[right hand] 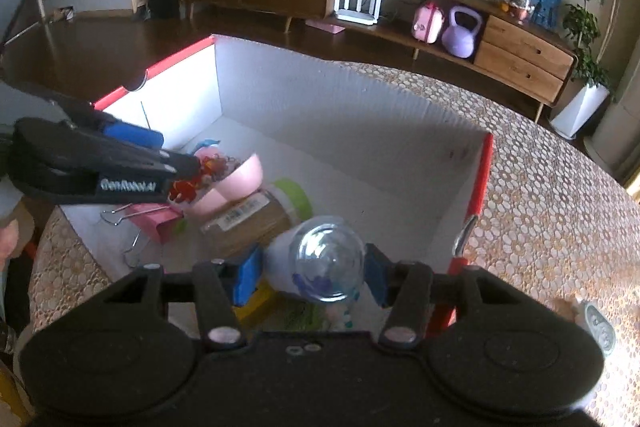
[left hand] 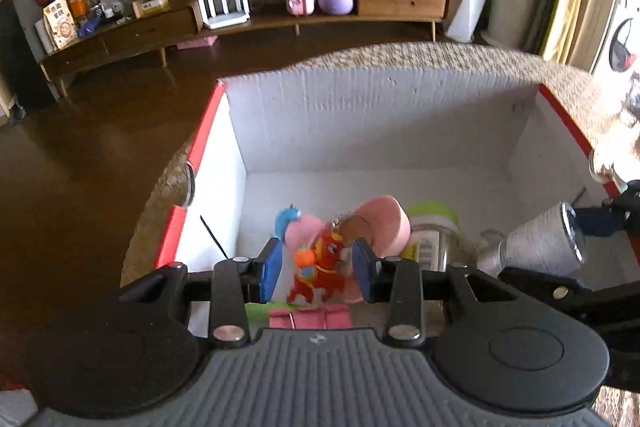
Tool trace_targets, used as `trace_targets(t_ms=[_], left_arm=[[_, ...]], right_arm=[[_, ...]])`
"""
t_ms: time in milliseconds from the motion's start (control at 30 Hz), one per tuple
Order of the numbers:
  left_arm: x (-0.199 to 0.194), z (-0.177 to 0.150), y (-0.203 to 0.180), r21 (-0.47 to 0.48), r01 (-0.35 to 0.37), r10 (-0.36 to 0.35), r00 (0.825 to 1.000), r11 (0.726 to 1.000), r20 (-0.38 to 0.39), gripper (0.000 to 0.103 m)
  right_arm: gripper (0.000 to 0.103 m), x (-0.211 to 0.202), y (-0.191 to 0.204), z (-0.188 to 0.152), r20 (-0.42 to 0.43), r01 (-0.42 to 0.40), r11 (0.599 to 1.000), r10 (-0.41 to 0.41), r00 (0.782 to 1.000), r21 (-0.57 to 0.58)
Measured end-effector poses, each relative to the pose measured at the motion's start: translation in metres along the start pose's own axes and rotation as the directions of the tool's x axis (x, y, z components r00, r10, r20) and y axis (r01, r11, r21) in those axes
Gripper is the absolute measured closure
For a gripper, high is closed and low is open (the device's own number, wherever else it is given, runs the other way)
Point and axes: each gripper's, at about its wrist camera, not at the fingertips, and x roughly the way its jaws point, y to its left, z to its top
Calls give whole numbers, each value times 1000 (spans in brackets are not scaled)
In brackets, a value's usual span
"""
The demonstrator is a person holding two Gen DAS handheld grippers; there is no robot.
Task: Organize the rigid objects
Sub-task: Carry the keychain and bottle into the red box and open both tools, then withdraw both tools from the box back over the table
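Toys are going into the white box (left hand: 360,115): left gripper (left hand: 316,267) pinches a red figure toy (left hand: 320,263) over the pink bowl (left hand: 384,223), right gripper (right hand: 314,271) clamps a clear-capped bottle (right hand: 324,259) nearer the box's red rim. Placement step; next, both fingers must spread low inside.

Both grippers are built alike — matte black bodies with a ribbed grey-black housing nearest the camera, flanked by two round black discs. On the left gripper (left hand: 316,271), black link arms are pinned with silver round-headed screws, and the fingers (left hand: 269,269) are faced with blue pads. The right gripper (right hand: 314,277) shows the same blue pads and silver pins. White lettering is printed along the left gripper's black side — too blurred to be read.
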Motion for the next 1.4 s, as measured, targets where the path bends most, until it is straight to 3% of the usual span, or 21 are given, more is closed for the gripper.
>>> trace_targets(t_ms=[200, 333, 433, 700, 833, 1000, 1300, 1400], left_arm=[[1, -7, -6, 21, 19, -18, 998, 1000, -57, 65], [-7, -12, -7, 11, 27, -26, 998, 1000, -55, 65], [-17, -14, -8, -2, 35, -35, 999, 999, -39, 58], [-47, -13, -22, 11, 57, -57, 998, 998, 14, 57], [-67, -12, -33, 23, 82, -83, 995, 996, 50, 43], [-91, -13, -50, 50, 108, -112, 990, 993, 90, 41], [-121, -13, -82, 46, 156, -161, 977, 987, 137, 35], [-129, -15, -93, 54, 163, -169, 974, 985, 152, 26]], right_arm=[[46, -13, -8, -2, -8, -40, 998, 40, 999, 39], [45, -26, -7, -8, 4, -51, 998, 51, 999, 28], [45, -36, -8, -12, 17, -58, 998, 58, 998, 33], [43, -65, -13, -18, 66, -91, 994, 87, 994, 60], [40, -82, -18, -20, 105, -121, 989, 112, 988, 86], [36, -105, -28, -25, 149, -171, 977, 151, 977, 130], [14, -145, -53, -47, 220, -163, 974, 125, 967, 160], [8, -156, -62, -56, 239, -155, 974, 113, 965, 168]])
